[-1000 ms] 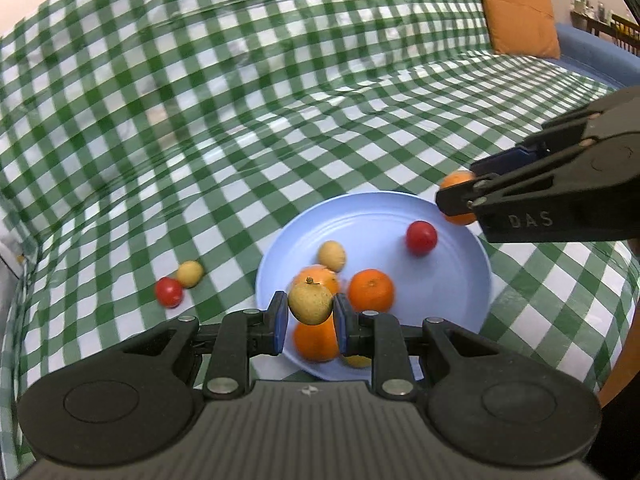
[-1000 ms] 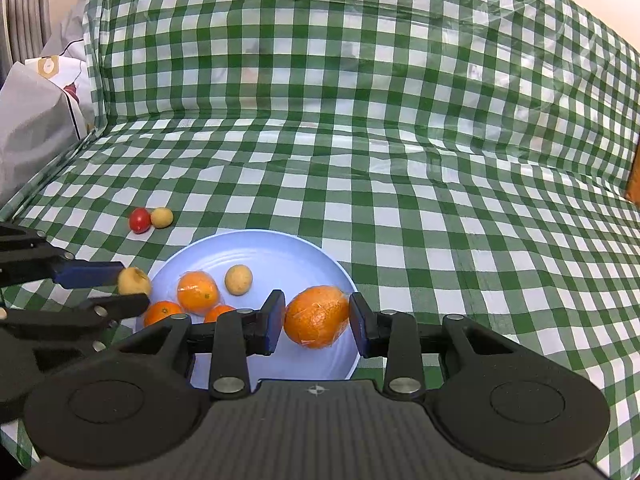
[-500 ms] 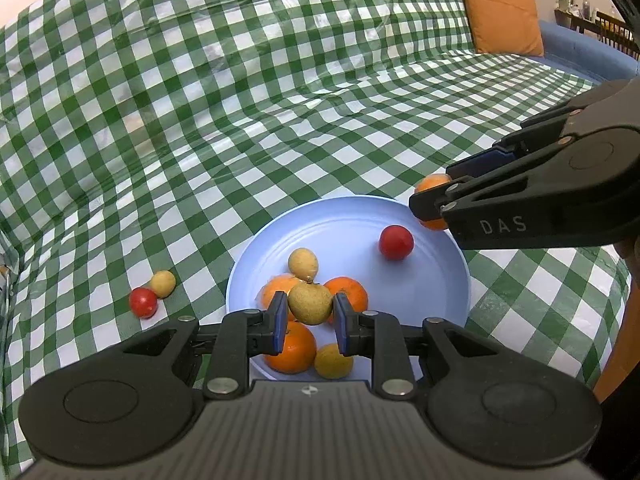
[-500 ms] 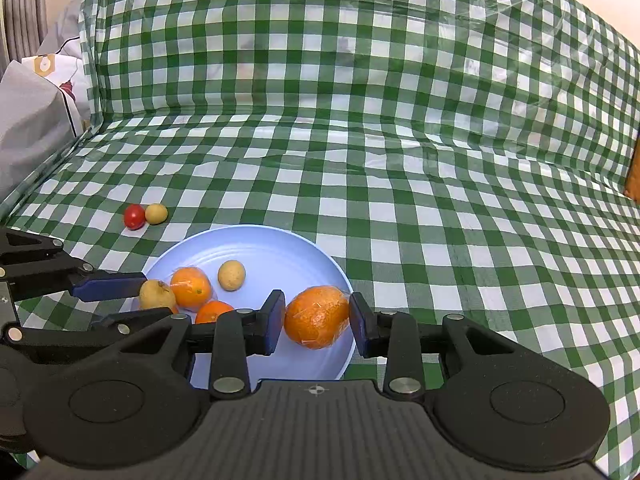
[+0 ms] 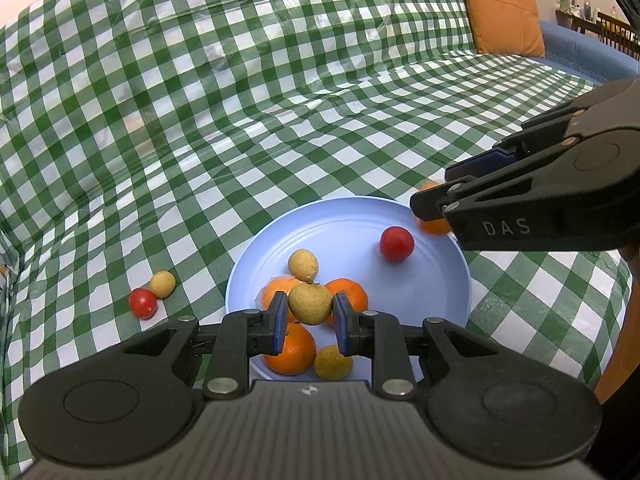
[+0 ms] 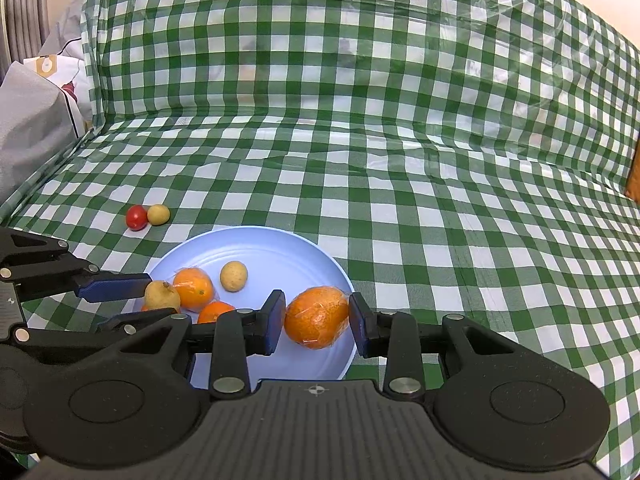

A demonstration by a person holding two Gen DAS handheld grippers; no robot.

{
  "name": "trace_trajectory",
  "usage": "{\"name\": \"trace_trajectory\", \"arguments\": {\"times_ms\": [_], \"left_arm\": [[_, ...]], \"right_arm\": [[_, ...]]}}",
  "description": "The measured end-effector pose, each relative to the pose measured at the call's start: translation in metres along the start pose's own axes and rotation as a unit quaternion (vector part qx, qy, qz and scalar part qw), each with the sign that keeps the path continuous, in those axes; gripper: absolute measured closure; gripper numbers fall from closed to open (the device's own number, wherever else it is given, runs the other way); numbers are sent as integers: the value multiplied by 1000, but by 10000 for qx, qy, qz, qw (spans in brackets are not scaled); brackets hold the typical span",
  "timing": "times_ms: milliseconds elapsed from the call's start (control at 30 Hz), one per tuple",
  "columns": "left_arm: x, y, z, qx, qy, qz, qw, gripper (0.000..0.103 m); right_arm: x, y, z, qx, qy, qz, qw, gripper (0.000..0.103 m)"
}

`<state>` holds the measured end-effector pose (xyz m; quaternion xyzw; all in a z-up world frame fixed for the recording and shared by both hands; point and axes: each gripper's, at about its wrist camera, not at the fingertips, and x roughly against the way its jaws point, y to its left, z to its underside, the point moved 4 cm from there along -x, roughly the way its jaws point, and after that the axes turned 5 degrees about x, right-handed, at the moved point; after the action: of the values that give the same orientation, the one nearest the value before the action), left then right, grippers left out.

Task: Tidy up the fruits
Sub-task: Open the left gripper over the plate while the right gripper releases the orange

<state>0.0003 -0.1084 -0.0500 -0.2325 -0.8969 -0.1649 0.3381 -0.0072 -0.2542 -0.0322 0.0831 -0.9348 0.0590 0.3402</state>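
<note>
Left hand-held gripper [image 5: 310, 316] pinching small tan round fruit [image 5: 310, 304], light, firm; right hand-held gripper [image 6: 317, 326] pinching film-wrapped orange mandarin [image 6: 317, 317], probably slippery, grip across middle; both above pale blue round plate [image 6: 280, 242].

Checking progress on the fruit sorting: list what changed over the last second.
The left gripper carried its yellow-green fruit forward over the blue plate. The right gripper keeps its wrapped orange at the rim. Plate fruit and the pair on the cloth stayed put.

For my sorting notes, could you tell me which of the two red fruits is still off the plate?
The red fruit on the checked cloth, touching a small yellow fruit left of the blue plate; the other red one lies alone on the plate.
</note>
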Motion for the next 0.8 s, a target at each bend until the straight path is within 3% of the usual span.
{"name": "trace_trajectory", "arguments": {"times_ms": [300,400,500,667,733,800], "left_arm": [[1,0,-1,30,-1,69,10000,75],[3,-1,-2,48,-32,82,9999,59],[4,0,-2,53,-54,53,10000,59],[5,4,-4,130,-88,-21,9999,60],[6,7,-3,131,-71,-78,9999,63],[6,10,-1,115,-35,-144,9998,73]], "right_arm": [[2,1,0,-1,-5,-6,10000,72],[1,0,1,3,30,41,10000,70],[0,0,1,16,59,66,10000,61],[0,0,-1,3,39,110,9999,59],[0,1,-2,-13,18,129,9999,59],[1,3,-4,-19,-15,145,9999,59]]}}
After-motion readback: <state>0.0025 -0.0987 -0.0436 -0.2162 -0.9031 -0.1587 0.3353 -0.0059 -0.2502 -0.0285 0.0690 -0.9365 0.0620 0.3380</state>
